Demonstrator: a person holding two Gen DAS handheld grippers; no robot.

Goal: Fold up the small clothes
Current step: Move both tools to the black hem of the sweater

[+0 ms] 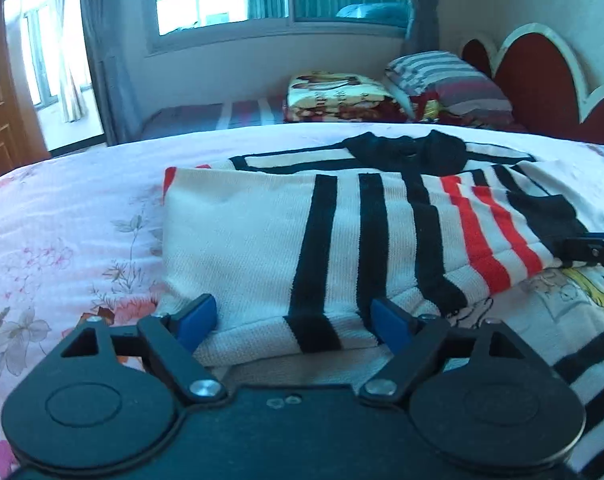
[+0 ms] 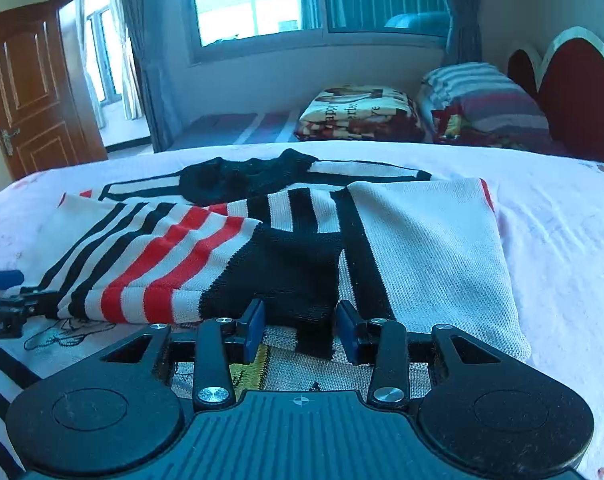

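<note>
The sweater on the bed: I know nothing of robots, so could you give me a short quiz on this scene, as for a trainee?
1. True or false: the left gripper has its jaws shut tight.
2. Which colours are the stripes on the sweater? A: black and red. B: green and yellow. C: blue only.
3. Fill in: the striped thing beside the red headboard is a ____.

Key: 1 false: the jaws stand wide, with the sweater's hem between them. 2 A. 3 pillow.

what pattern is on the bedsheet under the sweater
Pale pink bedsheet printed with pink and grey flowers; clearest in the left wrist view.
</note>
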